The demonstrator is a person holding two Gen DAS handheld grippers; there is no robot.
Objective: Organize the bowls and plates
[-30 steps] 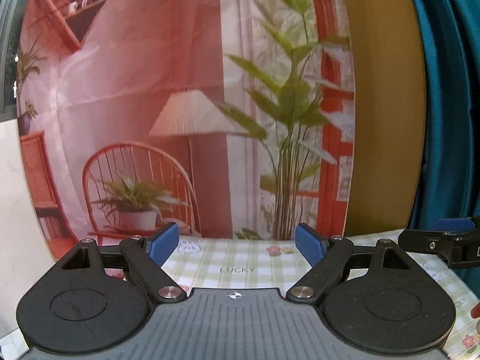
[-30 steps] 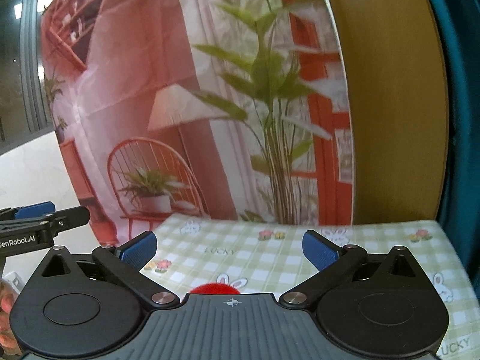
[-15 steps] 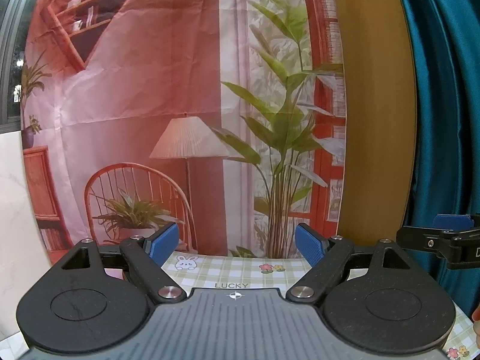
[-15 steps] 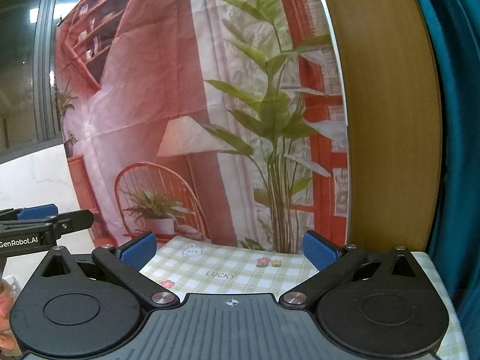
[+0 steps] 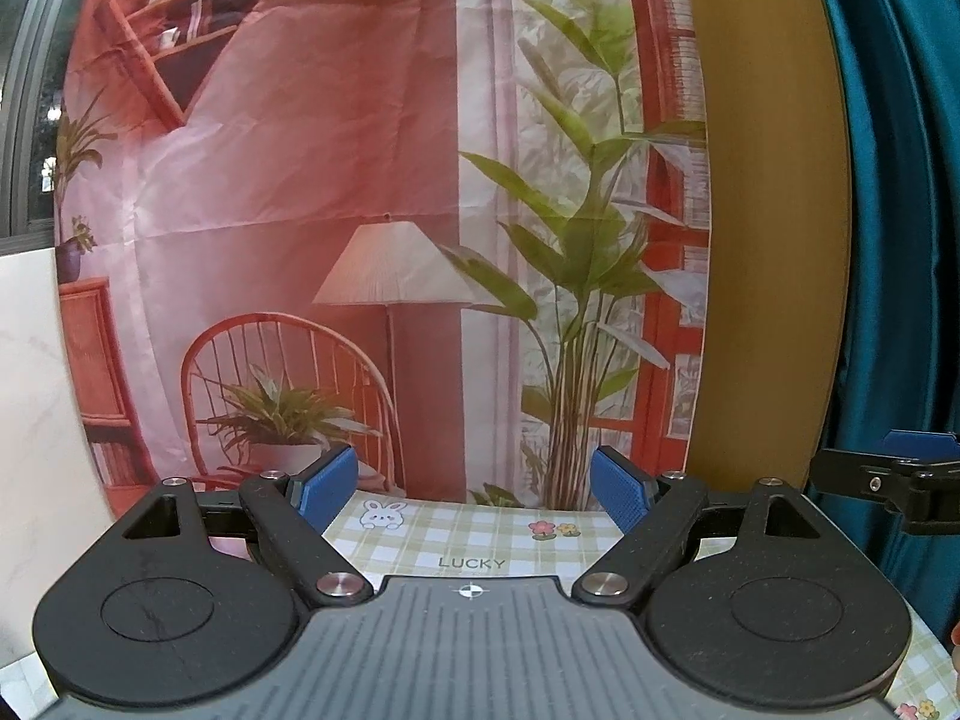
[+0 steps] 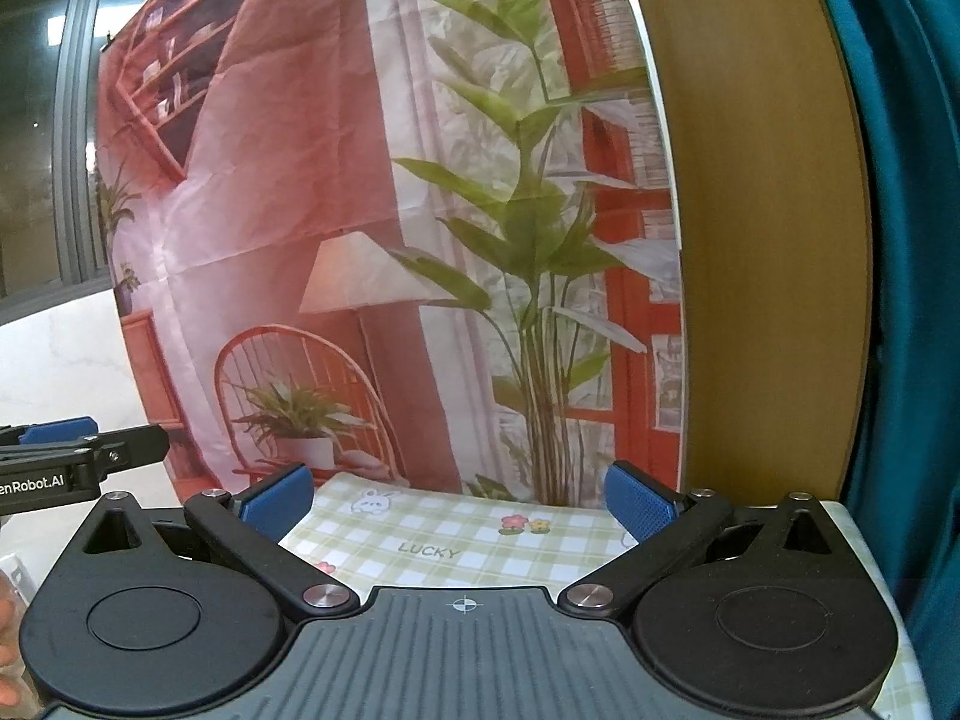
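No plate or bowl shows in either view. My left gripper (image 5: 474, 489) is open and empty, its blue pads (image 5: 327, 486) wide apart above the far part of a green checked tablecloth (image 5: 474, 534). My right gripper (image 6: 459, 501) is open and empty too, above the same cloth (image 6: 468, 525). Both point at the backdrop, tilted up from the table. The right gripper's tip shows at the right edge of the left wrist view (image 5: 900, 480). The left gripper's tip shows at the left edge of the right wrist view (image 6: 84, 450).
A printed backdrop (image 5: 384, 210) with a chair, lamp and plant hangs behind the table. A tan wooden panel (image 5: 774, 240) and a teal curtain (image 5: 900, 210) stand to the right. A white marble wall (image 6: 66, 360) is at the left.
Both grippers have tilted upward, so less tablecloth and more backdrop fill the views. A red object at the bottom of the right wrist view has dropped out of sight. Jaws stayed open.
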